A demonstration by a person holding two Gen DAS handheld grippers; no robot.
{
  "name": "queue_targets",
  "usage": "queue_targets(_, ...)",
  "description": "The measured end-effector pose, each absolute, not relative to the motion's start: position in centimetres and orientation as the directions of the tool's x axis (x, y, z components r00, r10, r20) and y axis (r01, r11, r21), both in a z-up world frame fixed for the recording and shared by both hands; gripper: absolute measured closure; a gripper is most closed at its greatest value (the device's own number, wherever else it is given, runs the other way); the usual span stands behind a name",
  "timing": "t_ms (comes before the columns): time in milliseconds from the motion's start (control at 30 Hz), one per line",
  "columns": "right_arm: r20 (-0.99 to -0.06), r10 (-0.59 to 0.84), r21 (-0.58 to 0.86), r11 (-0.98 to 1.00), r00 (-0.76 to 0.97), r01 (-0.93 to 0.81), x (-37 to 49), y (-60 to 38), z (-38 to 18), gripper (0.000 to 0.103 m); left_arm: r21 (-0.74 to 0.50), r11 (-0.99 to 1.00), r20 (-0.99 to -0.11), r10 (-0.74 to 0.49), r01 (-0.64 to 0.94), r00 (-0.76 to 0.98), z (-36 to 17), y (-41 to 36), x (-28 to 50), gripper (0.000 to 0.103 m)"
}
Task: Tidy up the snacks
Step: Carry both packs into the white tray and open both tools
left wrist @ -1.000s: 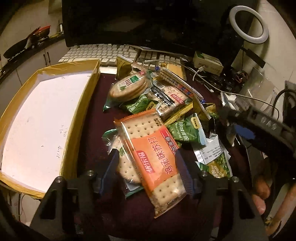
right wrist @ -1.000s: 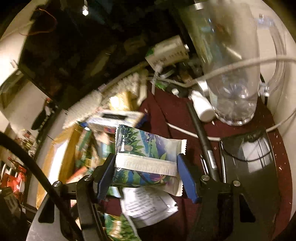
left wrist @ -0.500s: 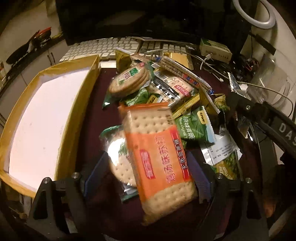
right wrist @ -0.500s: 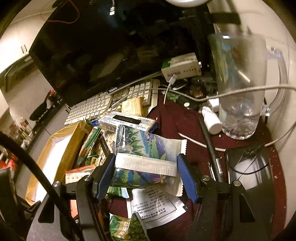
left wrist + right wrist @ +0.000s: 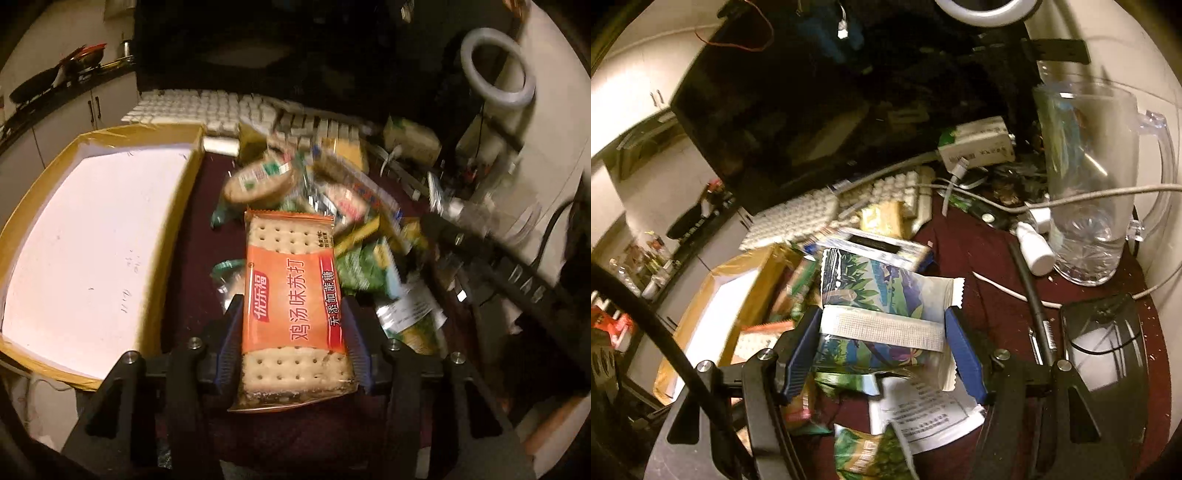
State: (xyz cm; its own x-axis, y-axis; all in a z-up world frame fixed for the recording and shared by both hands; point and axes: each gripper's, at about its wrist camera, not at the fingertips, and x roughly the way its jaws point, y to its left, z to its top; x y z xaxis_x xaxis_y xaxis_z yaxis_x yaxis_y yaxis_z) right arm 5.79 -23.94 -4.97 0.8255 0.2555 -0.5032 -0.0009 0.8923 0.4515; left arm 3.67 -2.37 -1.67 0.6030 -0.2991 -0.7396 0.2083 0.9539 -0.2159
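An orange soda-cracker packet [image 5: 291, 288] lies lengthwise between the blue pads of my left gripper [image 5: 293, 332]. The jaws are closing and the pads press its two long sides, holding it above the dark red tabletop. Left of it is a shallow box with yellow-taped walls [image 5: 177, 206] and a white floor. Behind the packet lies a blurred pile of snacks, with a round biscuit packet [image 5: 258, 181] on top. My right gripper [image 5: 882, 347] is shut on a leaf-print packet [image 5: 886, 295], seam side up, held over that pile. The box [image 5: 753, 280] shows at its left.
A white keyboard [image 5: 207, 110] and a dark monitor [image 5: 812, 103] stand behind the pile. On the right are a glass mug [image 5: 1086, 177], a white bottle [image 5: 1034, 247], a black pen [image 5: 1030, 295], cables, a ring light [image 5: 496, 70] and a dark glossy slab [image 5: 1104, 343].
The left jaws spread wide, then came in on the orange cracker packet, which turned from slanted to straight between them and rose. The right gripper kept its leaf-print packet and rolled slightly.
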Motion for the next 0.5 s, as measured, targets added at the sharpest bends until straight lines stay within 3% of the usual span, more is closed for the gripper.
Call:
queue_targets(133,-0.441,0.331,0.47,0.877,0.834,-0.1,5.2,-22.4,-3.8,0.036,-0.298,0.938,-0.661,-0.338,0.179,0.669,1.8,1.2,2.6,0.05)
queue_targets(300,-0.396,0.49,0.443,0.843,0.777,-0.306,5.3,-17.2,-1.9,0.036,-0.358,0.93,-0.626,-0.306,0.084,0.717,3.9,7.6,2.0,0.05)
queue_targets(500,-0.49,0.596,0.317,0.802,0.636,-0.507,7.3,-6.8,-2.0,0.036,-0.357,0.931,-0.652,-0.191,-0.075,0.734,2.3,14.2,3.2,0.05)
